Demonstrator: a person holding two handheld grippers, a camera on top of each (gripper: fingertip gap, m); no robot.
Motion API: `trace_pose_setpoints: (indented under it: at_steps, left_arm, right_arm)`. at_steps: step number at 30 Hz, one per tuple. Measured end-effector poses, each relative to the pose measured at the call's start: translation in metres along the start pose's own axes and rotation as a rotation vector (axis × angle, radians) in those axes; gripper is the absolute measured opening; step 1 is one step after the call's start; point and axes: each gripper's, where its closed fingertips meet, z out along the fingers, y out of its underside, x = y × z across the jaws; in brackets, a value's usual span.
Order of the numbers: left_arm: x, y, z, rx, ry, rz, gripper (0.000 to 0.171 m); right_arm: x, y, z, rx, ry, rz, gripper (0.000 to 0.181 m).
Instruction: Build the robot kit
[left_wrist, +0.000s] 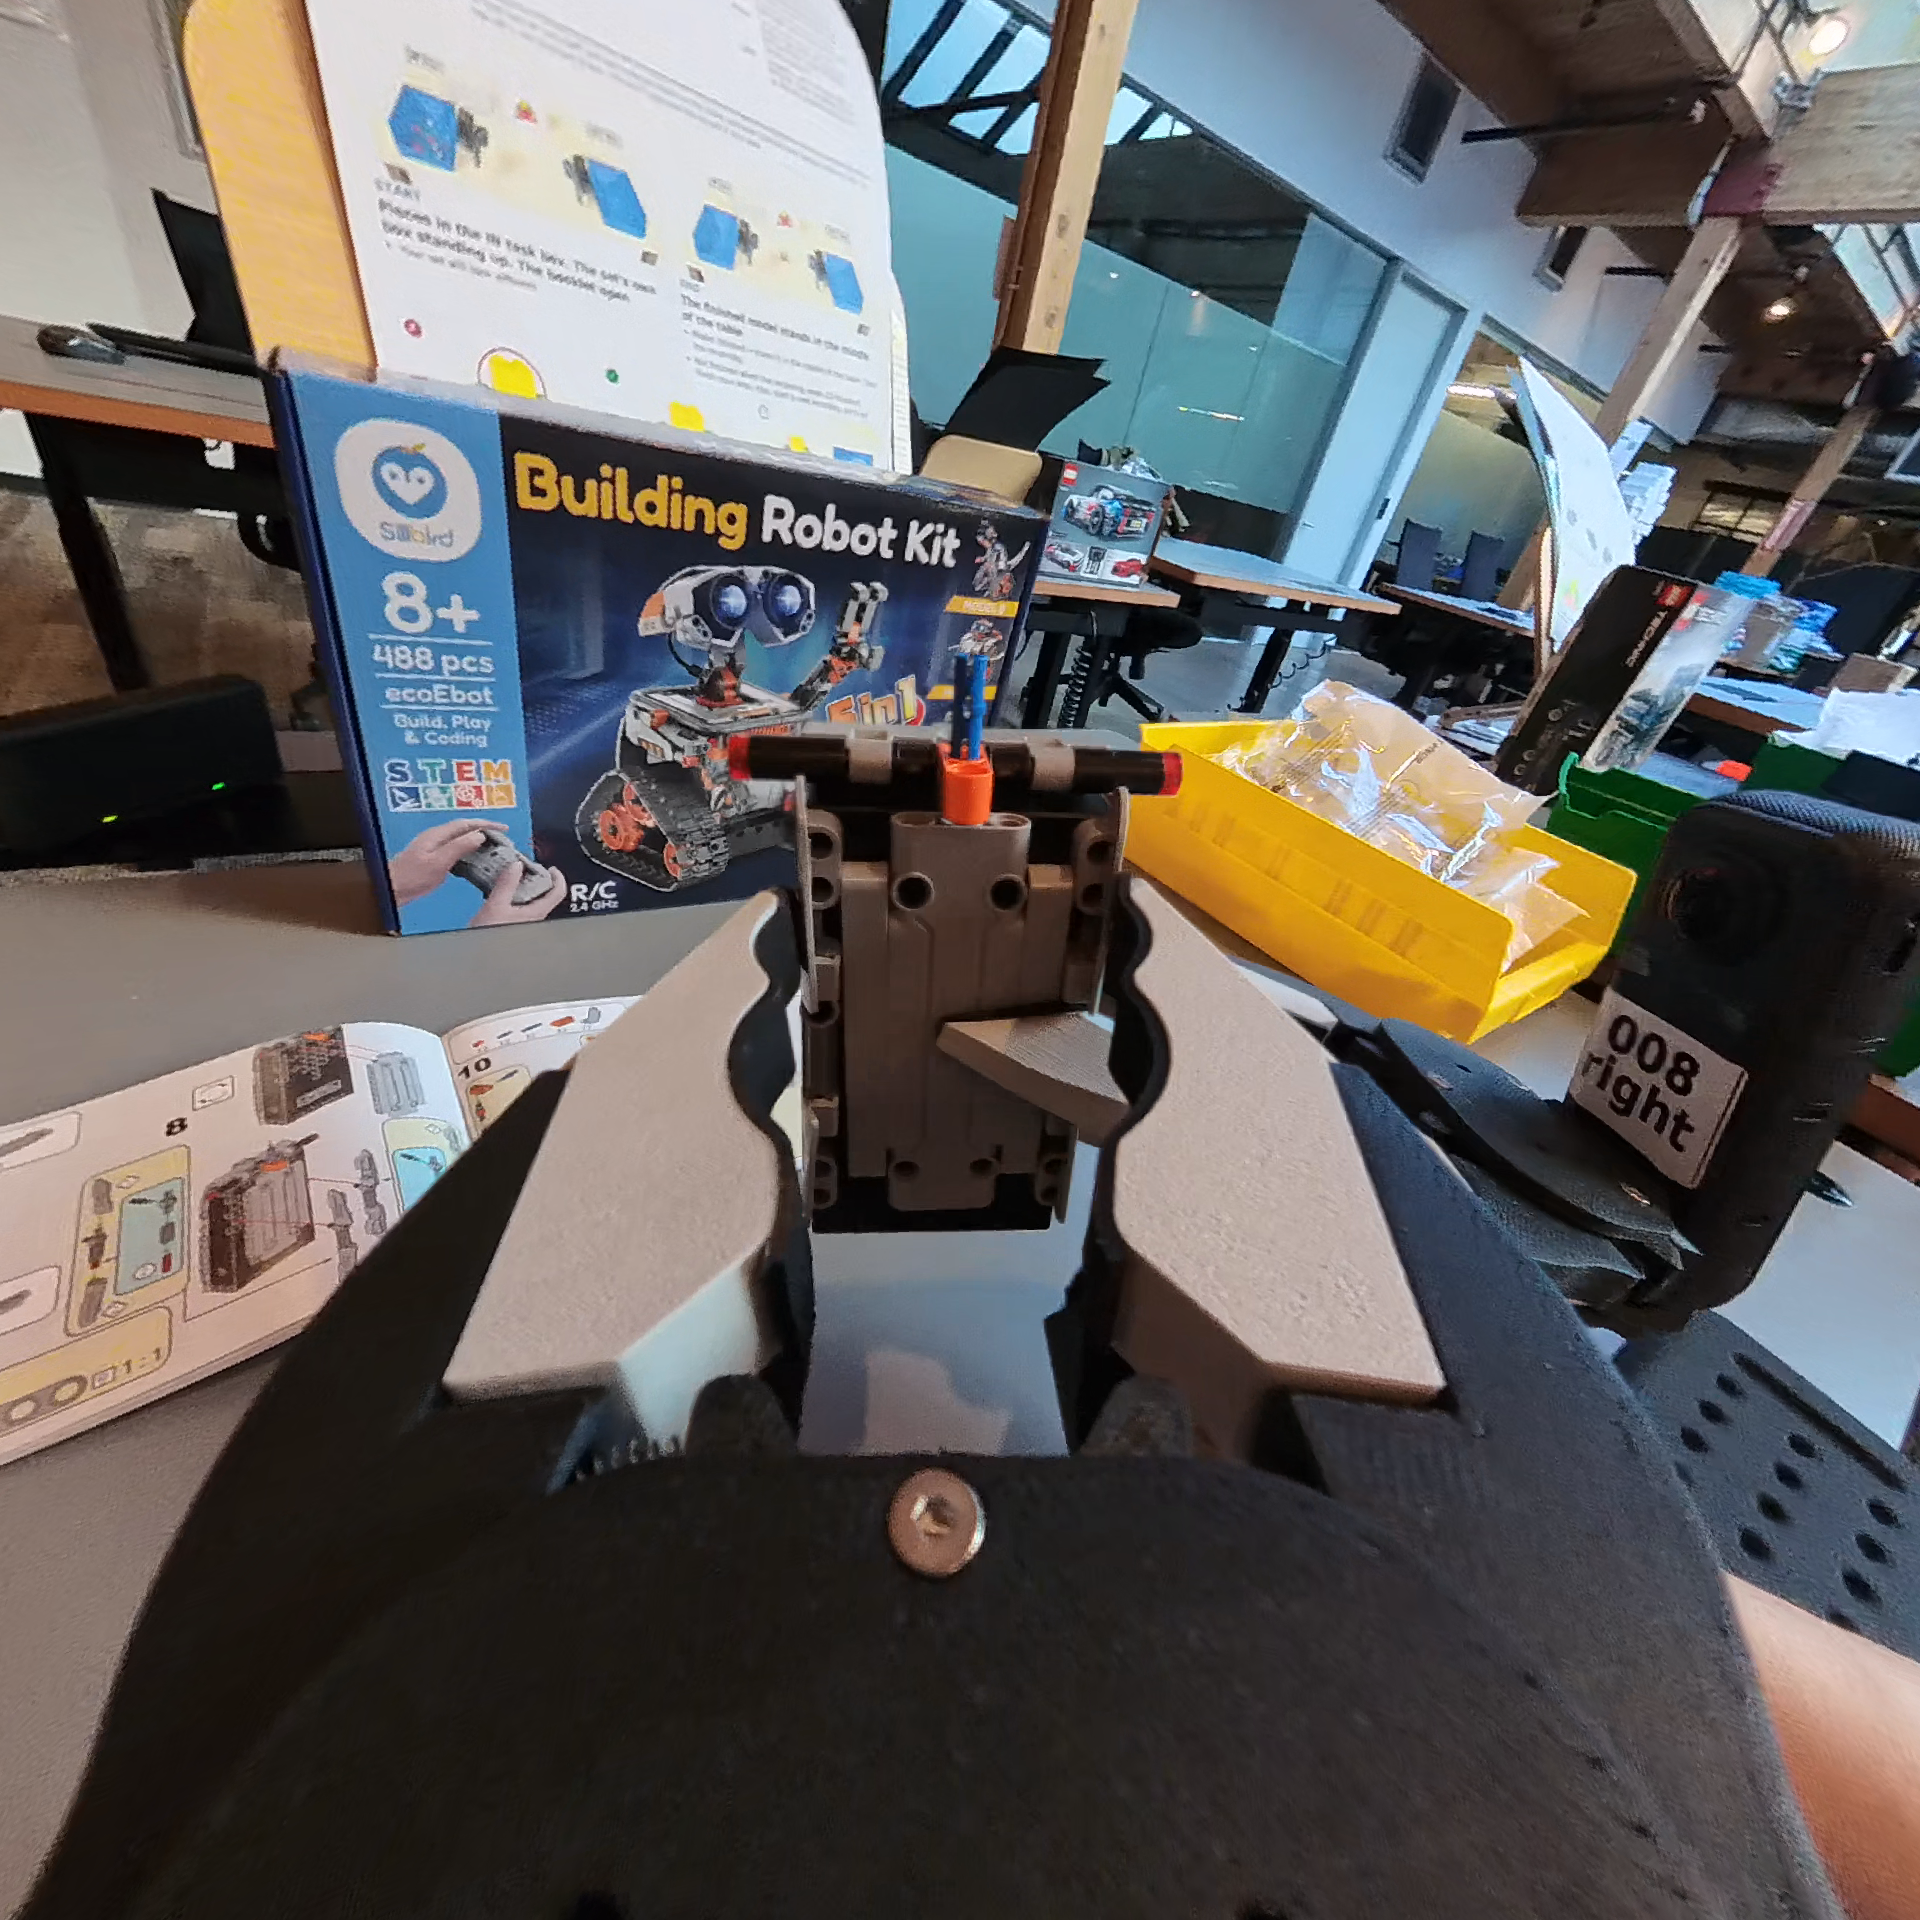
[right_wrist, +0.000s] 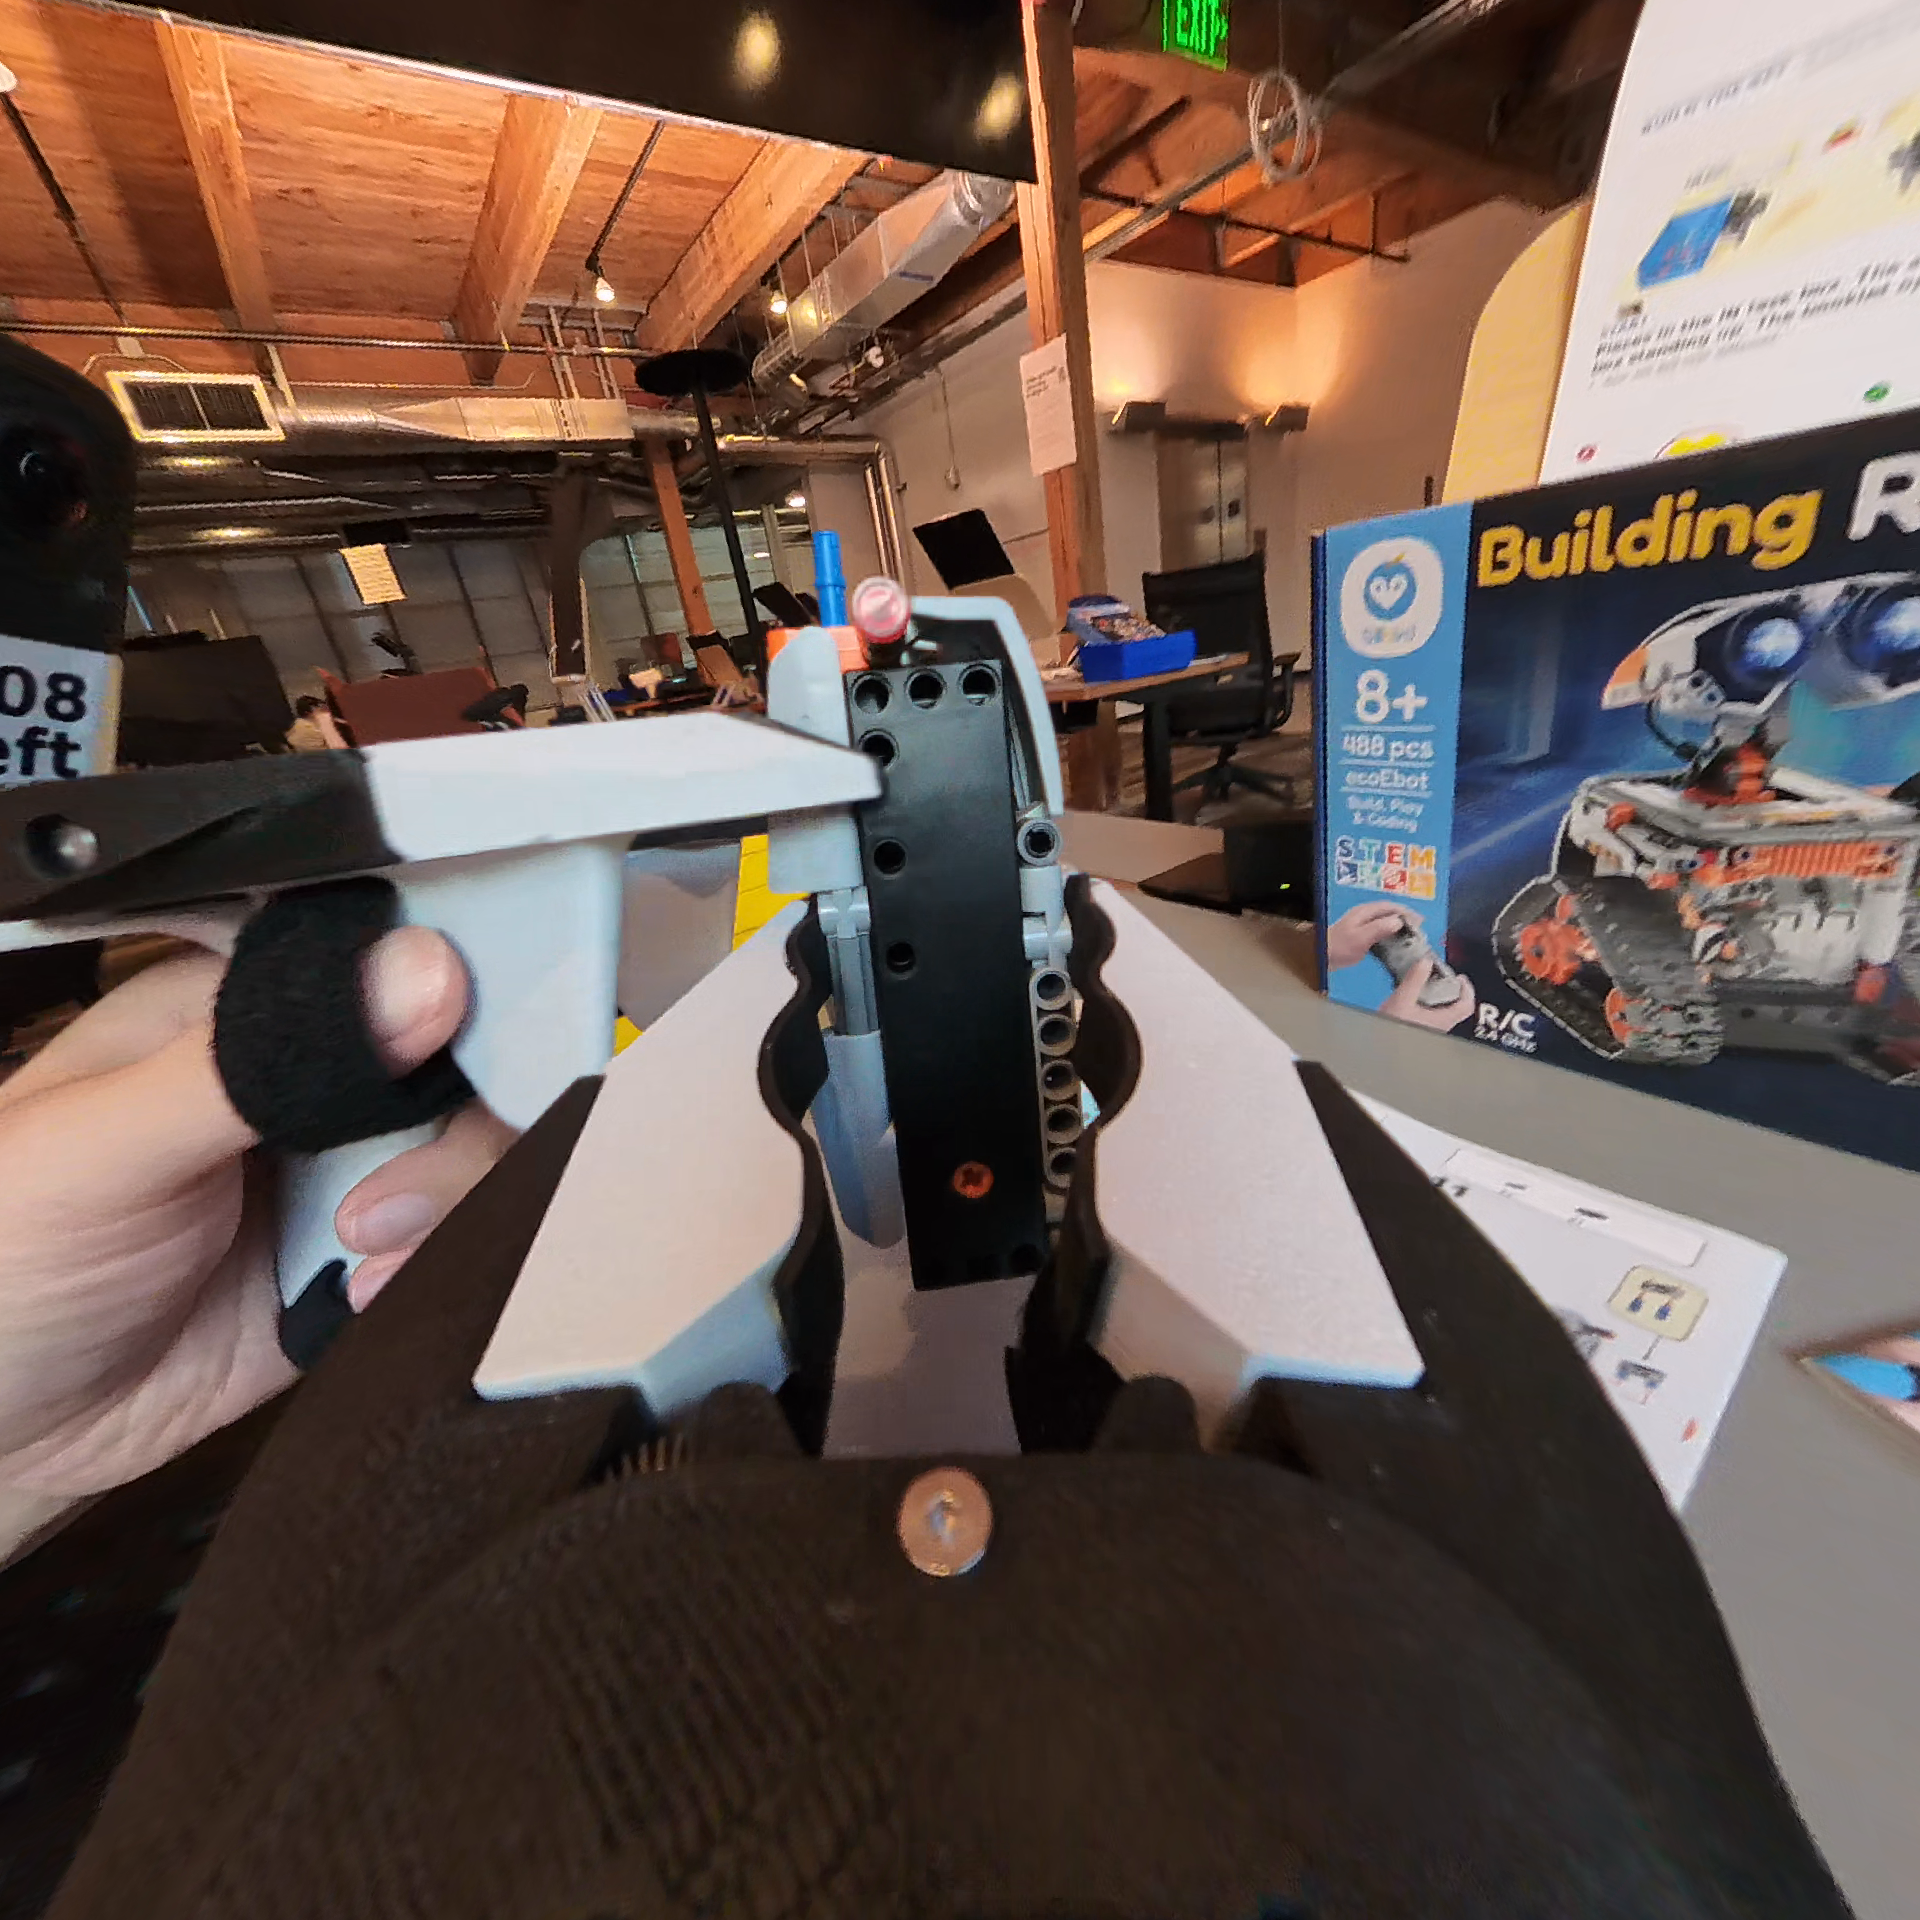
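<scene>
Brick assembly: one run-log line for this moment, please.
left gripper: shut on brick assembly | right gripper: shut on brick assembly | kit box behind

Kit box: printed box (left_wrist: 665, 665) standing just ahead of the left gripper (left_wrist: 951, 997), ahead-right of the right gripper (right_wrist: 935, 1039); bears a brand mark, title, age and piece numbers.
Sheet: white printed page (left_wrist: 623, 208) behind the box; small blurred text.
Booklet: open instruction booklet (left_wrist: 208, 1195) lying left of the left gripper; step numbers on its pages.
Stickers: white sticker (left_wrist: 1652, 1081) with number and word, right of the left gripper; another (right_wrist: 47, 717) far left of the right gripper.
Ceiling sign: green lit sign (right_wrist: 1195, 26), high ahead.
</scene>
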Motion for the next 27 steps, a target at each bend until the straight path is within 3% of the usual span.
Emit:
trace_pose_setpoints:
  at_steps: [5,8,11,13,16,19,21,26,27]
  left_arm:
    - [0.004,0.001,0.003,-0.005,0.004,-0.006,0.059]
    - [0.012,-0.004,-0.009,0.007,0.092,-0.045,0.087]
    - [-0.019,-0.026,-0.037,0.119,0.044,-0.103,0.081]
    - [-0.032,-0.035,-0.049,0.152,0.07,-0.104,0.072]
    - [-0.027,-0.012,-0.042,0.031,0.277,-0.084,0.065]
    - [-0.026,0.027,-0.03,-0.183,0.543,-0.183,0.071]
    - [-0.021,0.035,-0.033,-0.265,0.705,-0.286,0.07]
    - [-0.023,0.057,-0.029,-0.338,0.746,-0.267,0.058]
    - [-0.024,0.057,-0.026,-0.333,0.747,-0.279,0.049]
  right_arm:
    - [0.003,-0.002,-0.003,0.012,-0.001,0.017,0.044]
    - [0.014,-0.005,-0.004,0.03,-0.009,0.148,0.044]
    - [0.036,-0.011,-0.013,0.12,-0.072,0.419,0.044]
    - [0.048,-0.012,-0.019,0.15,-0.066,0.474,0.044]
    - [0.03,-0.01,-0.013,0.093,-0.183,0.472,0.044]
    - [0.002,0.012,-0.003,-0.06,-0.306,0.482,0.044]
    - [-0.01,0.026,0.002,-0.13,-0.355,0.493,0.044]
    - [-0.017,0.027,0.013,-0.114,-0.397,0.584,0.044]
    - [-0.017,0.03,0.015,-0.12,-0.396,0.586,0.044]
